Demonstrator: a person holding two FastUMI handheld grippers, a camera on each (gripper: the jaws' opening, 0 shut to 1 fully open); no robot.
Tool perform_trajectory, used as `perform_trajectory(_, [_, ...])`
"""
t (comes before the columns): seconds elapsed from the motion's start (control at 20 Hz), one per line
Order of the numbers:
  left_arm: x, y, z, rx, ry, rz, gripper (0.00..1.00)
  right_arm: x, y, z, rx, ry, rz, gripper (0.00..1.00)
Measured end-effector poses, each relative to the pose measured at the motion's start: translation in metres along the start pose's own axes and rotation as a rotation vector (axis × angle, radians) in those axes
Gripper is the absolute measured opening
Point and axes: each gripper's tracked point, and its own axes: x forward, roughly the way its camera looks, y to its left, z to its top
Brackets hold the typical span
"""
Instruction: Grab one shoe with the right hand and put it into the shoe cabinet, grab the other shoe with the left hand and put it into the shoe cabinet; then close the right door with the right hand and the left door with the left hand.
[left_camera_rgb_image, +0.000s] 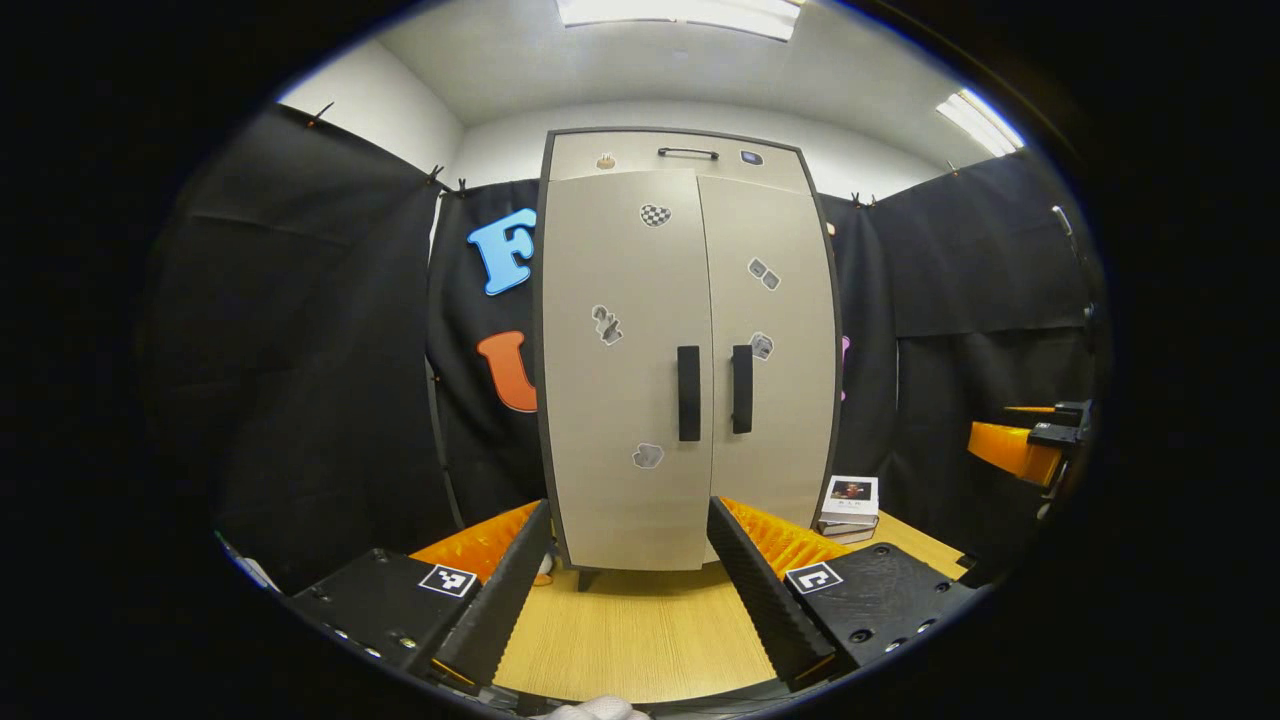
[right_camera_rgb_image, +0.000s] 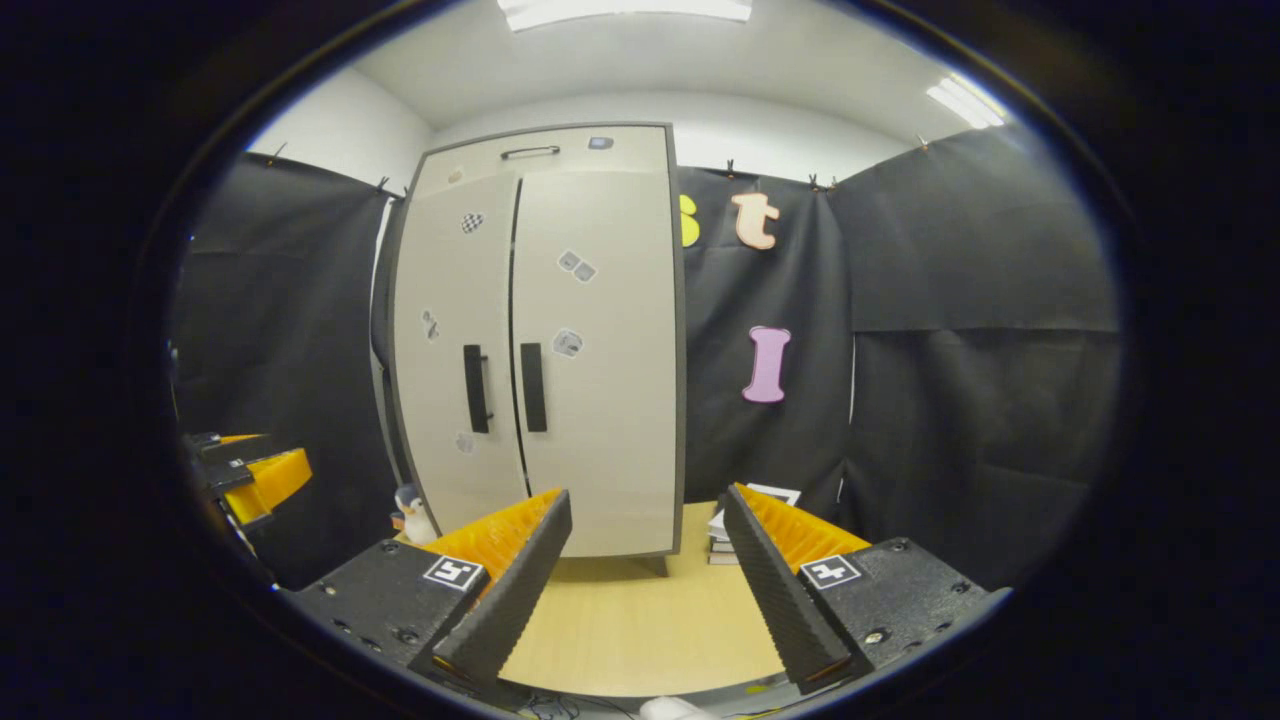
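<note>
Both doors of the shoe cabinet (left_camera_rgb_image: 688, 360) stand shut, so as far as I can judge the job looks finished or all but finished. In the left gripper view the left door (left_camera_rgb_image: 625, 370) and right door (left_camera_rgb_image: 768, 350) meet flush along the middle seam, their two dark handles (left_camera_rgb_image: 689, 393) side by side. From the right gripper view a thin dark line shows between the doors, though I cannot tell whether that is a gap or just the seam seen at an angle.

The shoes are nowhere on the worktop (left_camera_rgb_image: 640, 630) in front of the cabinet; I take it they are inside, behind the doors.

The left claw (left_camera_rgb_image: 630, 580) hangs back from the cabinet, facing it squarely, fingers spread wide with nothing between them. The right claw (right_camera_rgb_image: 645, 590) is likewise spread and empty, set a little off to the cabinet's right side and clear of the door.

A small stack of books (left_camera_rgb_image: 848, 508) sits on the worktop just beside the cabinet's right foot, and a little penguin figure (right_camera_rgb_image: 412, 515) stands by its left foot.

If anything is left, it is a last press on the doors.
</note>
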Motion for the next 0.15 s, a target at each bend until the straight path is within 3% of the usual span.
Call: perform_trajectory(0.15, [-0.0023,0.0009,0.0011,0.007,-0.004,-0.004,0.96,-0.0028,0.0017,-0.0024,-0.002,0.003,-0.004,1.00])
